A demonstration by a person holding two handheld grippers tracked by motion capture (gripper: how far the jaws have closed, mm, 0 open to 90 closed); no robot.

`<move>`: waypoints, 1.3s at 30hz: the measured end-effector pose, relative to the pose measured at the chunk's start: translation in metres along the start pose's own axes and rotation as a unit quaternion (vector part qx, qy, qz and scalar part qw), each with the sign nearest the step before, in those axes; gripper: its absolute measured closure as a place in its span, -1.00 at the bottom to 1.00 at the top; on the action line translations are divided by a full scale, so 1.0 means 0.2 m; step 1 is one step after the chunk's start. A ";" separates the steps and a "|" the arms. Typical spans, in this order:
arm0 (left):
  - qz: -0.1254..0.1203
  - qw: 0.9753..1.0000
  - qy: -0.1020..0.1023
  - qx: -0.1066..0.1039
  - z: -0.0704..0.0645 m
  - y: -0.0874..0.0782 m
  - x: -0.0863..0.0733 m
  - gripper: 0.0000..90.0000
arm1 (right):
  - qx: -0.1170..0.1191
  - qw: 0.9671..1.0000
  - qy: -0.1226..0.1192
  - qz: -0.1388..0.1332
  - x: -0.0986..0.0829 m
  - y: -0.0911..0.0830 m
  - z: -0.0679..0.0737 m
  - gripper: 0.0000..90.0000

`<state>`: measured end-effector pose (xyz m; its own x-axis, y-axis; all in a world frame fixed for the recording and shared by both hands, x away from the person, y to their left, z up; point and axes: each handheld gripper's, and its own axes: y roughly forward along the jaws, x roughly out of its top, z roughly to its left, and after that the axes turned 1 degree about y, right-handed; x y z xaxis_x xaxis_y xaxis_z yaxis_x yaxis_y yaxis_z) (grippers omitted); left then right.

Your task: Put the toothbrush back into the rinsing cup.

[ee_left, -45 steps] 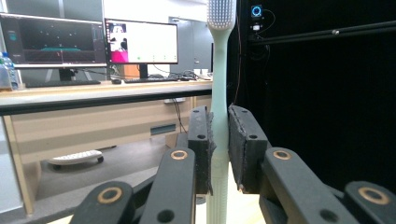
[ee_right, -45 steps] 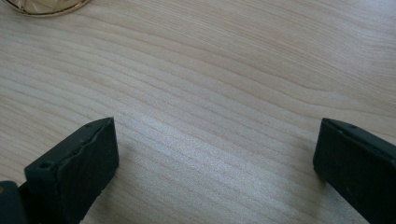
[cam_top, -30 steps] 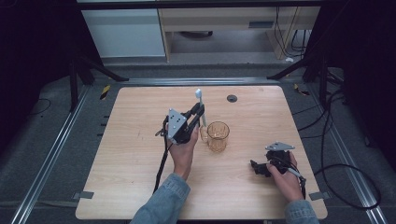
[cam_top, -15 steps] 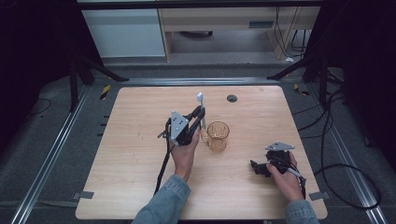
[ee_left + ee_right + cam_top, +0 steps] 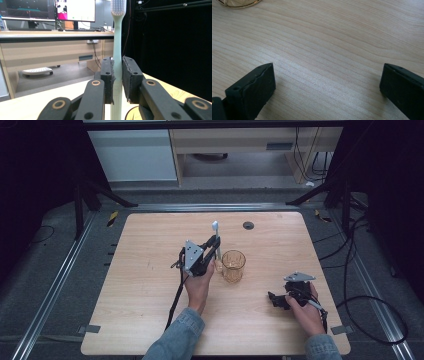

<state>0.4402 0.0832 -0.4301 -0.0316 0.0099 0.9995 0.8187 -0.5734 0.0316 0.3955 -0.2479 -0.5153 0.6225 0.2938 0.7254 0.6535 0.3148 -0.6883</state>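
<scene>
My left gripper (image 5: 214, 247) is shut on the handle of a pale toothbrush (image 5: 216, 234), which it holds upright just left of an amber glass cup (image 5: 233, 265) at mid-table. In the left gripper view the toothbrush (image 5: 117, 47) stands clamped between the black pads of my left gripper (image 5: 117, 81), bristle head at the top. My right gripper (image 5: 273, 299) rests low over the wooden table (image 5: 140, 285) at the front right. Its jaws stand wide apart around bare wood in the right gripper view (image 5: 327, 82), with the cup's base (image 5: 238, 2) at the top left edge.
A small dark disc (image 5: 248, 225) lies near the table's far edge. Black cables (image 5: 176, 297) trail from both grippers toward the front. Beyond the table are a desk (image 5: 50, 50) with monitors and dark frame legs (image 5: 320, 192).
The left gripper has shifted slightly right toward the cup with the toothbrush still clamped. The right gripper has stayed put.
</scene>
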 end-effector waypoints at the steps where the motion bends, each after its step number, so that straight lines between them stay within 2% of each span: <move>1: 0.001 1.000 0.001 0.001 0.00 0.00 -0.01 0.75 | 0.000 1.000 0.000 0.000 0.00 0.00 0.00 -0.99; 22: 0.020 1.000 -0.007 0.006 0.00 0.02 -0.11 0.75 | 0.003 1.000 -0.003 -0.001 0.00 0.00 0.00 -0.99; 39: 0.051 0.999 0.004 -0.004 -0.01 0.02 -0.16 0.75 | 0.004 1.000 -0.002 0.001 0.00 0.00 0.00 -0.99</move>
<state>0.4430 0.0798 -0.4616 0.0470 -0.0547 0.9974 0.8135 -0.5774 -0.0700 0.3952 -0.2474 -0.5153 0.6220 0.2983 0.7240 0.6484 0.3220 -0.6898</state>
